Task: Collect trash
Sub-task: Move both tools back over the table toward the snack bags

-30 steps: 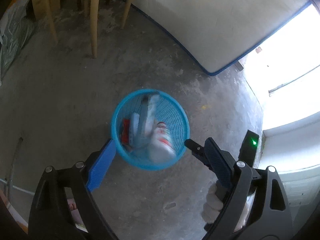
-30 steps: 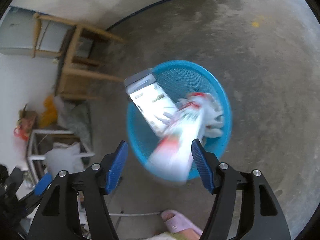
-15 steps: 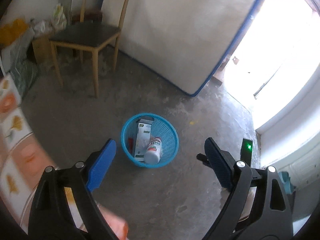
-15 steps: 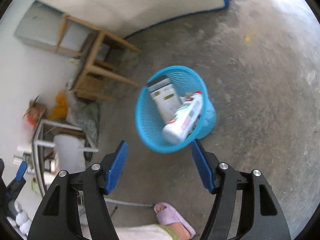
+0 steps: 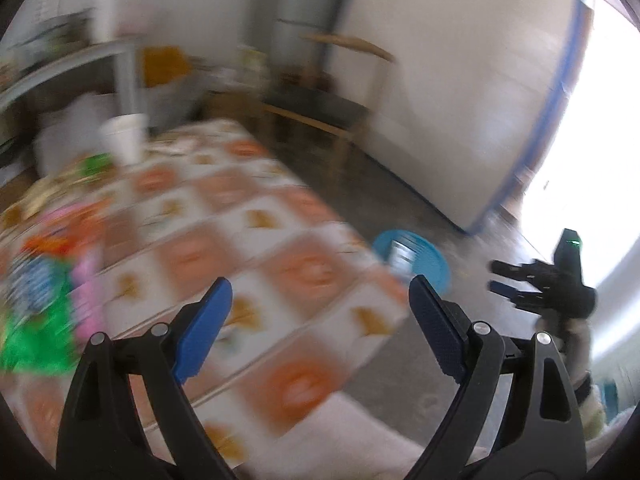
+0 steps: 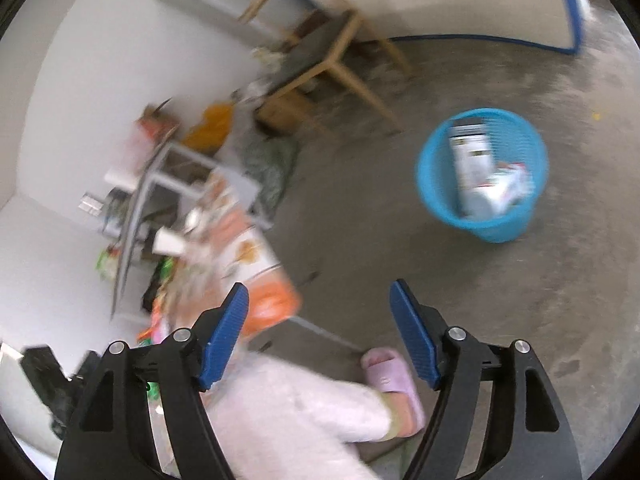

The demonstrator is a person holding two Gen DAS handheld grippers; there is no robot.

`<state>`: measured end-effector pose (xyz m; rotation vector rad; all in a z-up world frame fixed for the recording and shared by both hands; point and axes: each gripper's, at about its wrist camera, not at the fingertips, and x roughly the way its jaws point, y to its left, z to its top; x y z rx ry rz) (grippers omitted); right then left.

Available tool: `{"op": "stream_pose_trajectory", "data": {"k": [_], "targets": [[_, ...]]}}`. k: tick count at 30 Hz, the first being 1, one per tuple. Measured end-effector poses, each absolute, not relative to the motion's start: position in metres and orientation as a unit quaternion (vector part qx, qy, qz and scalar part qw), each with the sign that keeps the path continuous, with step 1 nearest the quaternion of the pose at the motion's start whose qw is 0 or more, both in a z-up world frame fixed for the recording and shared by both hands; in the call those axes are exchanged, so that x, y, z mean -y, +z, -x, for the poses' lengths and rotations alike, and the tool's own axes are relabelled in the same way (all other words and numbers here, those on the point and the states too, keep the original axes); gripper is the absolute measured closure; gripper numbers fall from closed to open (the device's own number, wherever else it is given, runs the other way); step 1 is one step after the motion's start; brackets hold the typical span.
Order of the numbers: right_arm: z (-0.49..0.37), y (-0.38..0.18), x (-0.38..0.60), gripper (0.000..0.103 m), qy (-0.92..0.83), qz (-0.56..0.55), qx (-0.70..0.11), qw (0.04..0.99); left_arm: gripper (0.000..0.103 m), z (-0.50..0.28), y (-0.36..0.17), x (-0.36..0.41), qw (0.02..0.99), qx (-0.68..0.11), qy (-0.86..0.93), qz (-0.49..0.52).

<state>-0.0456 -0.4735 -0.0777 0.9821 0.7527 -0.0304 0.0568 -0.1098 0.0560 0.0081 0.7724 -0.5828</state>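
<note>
A blue mesh basket (image 6: 482, 172) stands on the concrete floor and holds a white carton (image 6: 470, 160) and a white bottle (image 6: 506, 192). It also shows in the left wrist view (image 5: 412, 260) past the table's corner. My left gripper (image 5: 320, 320) is open and empty above a table with an orange-patterned cloth (image 5: 248, 264). Blurred colourful wrappers (image 5: 36, 300) and a white cup (image 5: 122, 136) lie on the table's left part. My right gripper (image 6: 320, 340) is open and empty, well back from the basket; it also shows in the left wrist view (image 5: 520, 280).
A wooden chair (image 6: 324, 52) stands by a leaning white board with a blue edge (image 5: 460, 92). A grey shelf with clutter (image 6: 160, 184) is at the left. My leg and a pink slipper (image 6: 394, 376) are below the right gripper.
Both grippers have pulled up and away from the basket and swung left. The table with its wrappers has come into the left wrist view. The bottle lies in the basket.
</note>
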Motion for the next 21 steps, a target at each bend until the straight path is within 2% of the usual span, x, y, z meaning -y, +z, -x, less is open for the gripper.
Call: {"op": "stream_pose_trajectory", "data": {"k": [6,11,17,21], "targets": [[-0.014,-0.047,0.39,0.032,0.092,-0.414,-0.391,0.817,0.017,-0.034,0.048,-0.011,0.918,-0.343,-0.176,0.092],[-0.06,-0.028,0.304,0.032,0.174,-0.35,-0.432,0.812,0.017,-0.028,0.019,-0.091,0.909,-0.343,-0.123,0.204],[-0.095,-0.002,0.216,0.032,0.24,-0.281,-0.459,0.808,0.021,-0.046,-0.02,-0.157,0.863,-0.333,-0.113,0.363],[-0.123,0.023,0.176,0.032,0.265,-0.242,-0.456,0.814,0.024,-0.065,-0.042,-0.184,0.837,-0.324,-0.106,0.428]]}}
